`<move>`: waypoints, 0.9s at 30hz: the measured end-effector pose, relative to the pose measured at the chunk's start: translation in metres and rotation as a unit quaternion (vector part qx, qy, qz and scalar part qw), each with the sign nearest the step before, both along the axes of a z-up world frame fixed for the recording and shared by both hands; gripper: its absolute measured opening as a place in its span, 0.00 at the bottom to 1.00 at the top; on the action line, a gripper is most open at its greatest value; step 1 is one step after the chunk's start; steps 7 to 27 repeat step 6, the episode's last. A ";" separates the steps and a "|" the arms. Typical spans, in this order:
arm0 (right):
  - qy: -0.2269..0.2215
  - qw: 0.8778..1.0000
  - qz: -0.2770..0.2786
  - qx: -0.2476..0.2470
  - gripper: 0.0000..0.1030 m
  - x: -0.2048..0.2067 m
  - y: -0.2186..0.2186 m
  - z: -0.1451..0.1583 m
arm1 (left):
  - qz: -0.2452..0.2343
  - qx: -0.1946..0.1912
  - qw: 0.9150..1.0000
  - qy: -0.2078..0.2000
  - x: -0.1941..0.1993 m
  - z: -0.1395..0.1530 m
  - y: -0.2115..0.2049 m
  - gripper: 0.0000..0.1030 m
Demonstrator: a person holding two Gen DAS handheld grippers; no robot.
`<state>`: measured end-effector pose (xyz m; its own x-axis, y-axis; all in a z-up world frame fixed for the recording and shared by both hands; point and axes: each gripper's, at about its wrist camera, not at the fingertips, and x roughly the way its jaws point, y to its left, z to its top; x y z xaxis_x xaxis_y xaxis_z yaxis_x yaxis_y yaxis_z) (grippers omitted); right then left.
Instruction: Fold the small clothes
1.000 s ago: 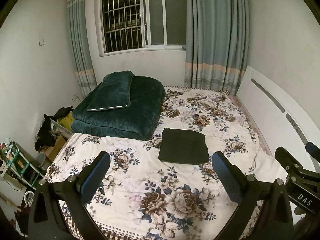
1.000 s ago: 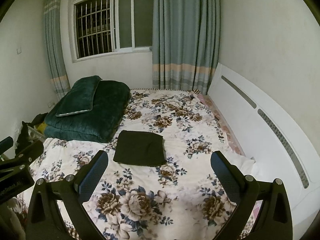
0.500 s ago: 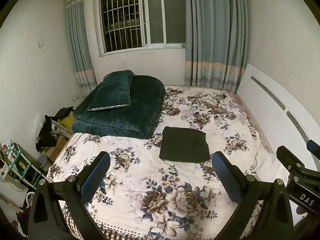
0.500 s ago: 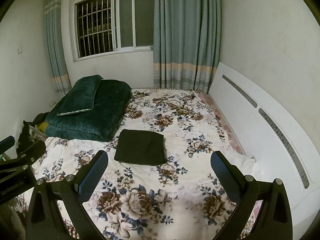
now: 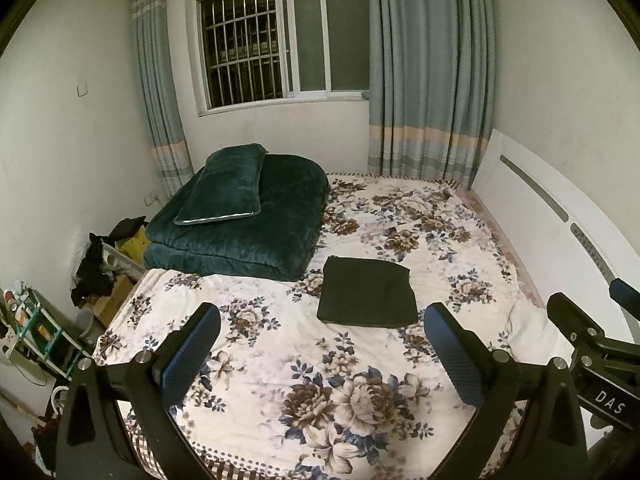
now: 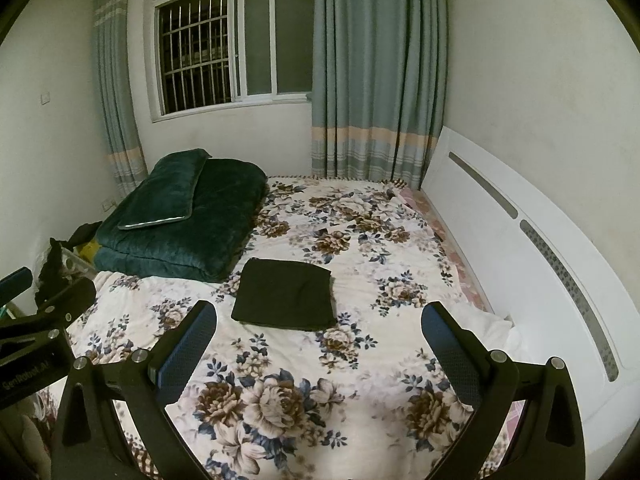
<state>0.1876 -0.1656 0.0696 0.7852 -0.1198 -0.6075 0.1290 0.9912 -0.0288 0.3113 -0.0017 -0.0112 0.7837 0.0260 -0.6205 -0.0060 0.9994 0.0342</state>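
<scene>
Where the two wrist views overlap, one item belongs to the task: a dark folded garment point(image 5: 366, 296), lying flat on the floral bedspread point(image 5: 320, 392) about mid-bed, just beside the near corner of the folded green quilt point(image 5: 248, 224) but apparently not touching it.

Position relative to tools: garment lies ahead of and below both claws, well apart from either. Seen from the left claw point(image 5: 320, 348), it sits slightly right of centre, nearer the right fingertip. Seen from the right claw point(image 6: 320, 346), the same garment point(image 6: 285, 295) sits left of centre, nearer the left fingertip. It therefore lies between the two tools; neither is clearly nearer.

Orientation: roughly square packet, marginally wider than deep, its wider side running across the bed, near edge facing the claws.

Condition of garment: very dark, olive-black, matte. Edges fairly straight, corners soft, a faint crease across the top. Layers cannot be counted. It reads as already folded, so the fold appears finished or nearly so.

Left claw: fingers spread wide, nothing between them. 
Right claw: fingers spread wide, nothing between them.

Also present: green pillow point(image 5: 222, 186) atop the quilt; white headboard point(image 6: 520, 248) along the right side; barred window point(image 5: 280, 36) with grey-blue curtains point(image 5: 430, 68).
</scene>
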 end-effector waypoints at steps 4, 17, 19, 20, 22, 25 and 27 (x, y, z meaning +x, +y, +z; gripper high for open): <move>0.000 1.000 -0.002 0.001 1.00 -0.001 0.000 0.000 | -0.003 0.003 1.000 -0.005 -0.004 0.004 0.001 1.00; 0.000 1.000 -0.001 0.000 1.00 0.000 0.001 0.000 | -0.004 0.004 1.000 -0.008 -0.004 0.006 0.002 1.00; 0.000 1.000 -0.001 0.000 1.00 0.000 0.001 0.000 | -0.004 0.004 1.000 -0.008 -0.004 0.006 0.002 1.00; 0.000 1.000 -0.001 0.000 1.00 0.000 0.001 0.000 | -0.004 0.004 1.000 -0.008 -0.004 0.006 0.002 1.00; 0.000 1.000 -0.001 0.000 1.00 0.000 0.001 0.000 | -0.004 0.004 1.000 -0.008 -0.004 0.006 0.002 1.00; 0.000 1.000 -0.001 0.000 1.00 0.000 0.001 0.000 | -0.004 0.004 1.000 -0.008 -0.004 0.006 0.002 1.00; 0.000 1.000 -0.001 0.000 1.00 0.000 0.001 0.000 | -0.004 0.004 1.000 -0.008 -0.004 0.006 0.002 1.00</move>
